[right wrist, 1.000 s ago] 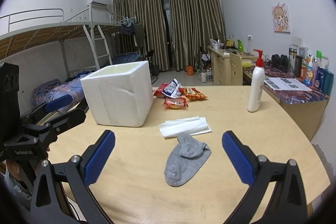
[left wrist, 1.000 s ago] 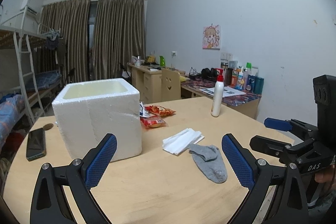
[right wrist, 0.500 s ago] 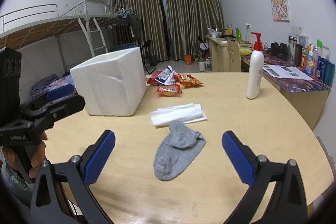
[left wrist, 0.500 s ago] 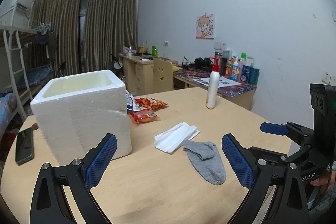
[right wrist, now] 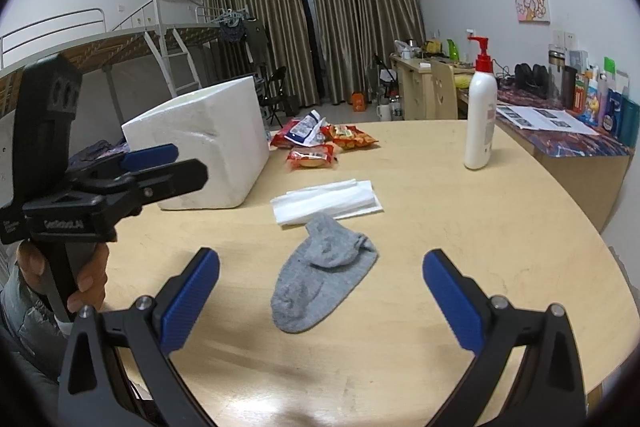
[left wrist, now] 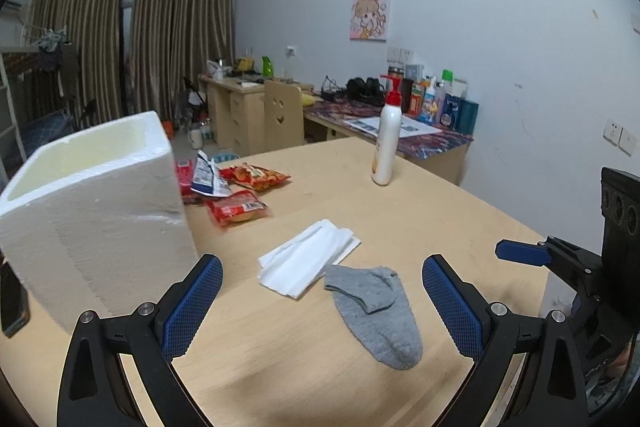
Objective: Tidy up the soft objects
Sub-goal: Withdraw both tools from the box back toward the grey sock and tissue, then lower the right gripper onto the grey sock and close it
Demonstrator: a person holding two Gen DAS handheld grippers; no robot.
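A grey sock (left wrist: 376, 311) (right wrist: 322, 273) lies flat on the round wooden table (left wrist: 320, 367), touching a stack of white tissues (left wrist: 308, 257) (right wrist: 326, 201). A white foam box (left wrist: 92, 203) (right wrist: 208, 143) with an open top stands to the left. My left gripper (left wrist: 322, 301) hovers open above the table, the sock between and beyond its blue pads. My right gripper (right wrist: 320, 293) is open too, with the sock lying just past its fingers. Each gripper shows in the other's view, the right gripper (left wrist: 560, 259) at the right edge and the left gripper (right wrist: 132, 167) at the left.
Several red snack packets (left wrist: 236, 195) (right wrist: 320, 143) lie behind the tissues. A white pump bottle (left wrist: 387, 143) (right wrist: 481, 115) stands at the far right of the table. A phone (left wrist: 10, 303) lies left of the box. A hand (right wrist: 84, 279) holds the left gripper's handle.
Both grippers have moved forward and lower toward the sock, which now looks larger. The left view has swung right, pushing the foam box to the left edge. Both stay open.
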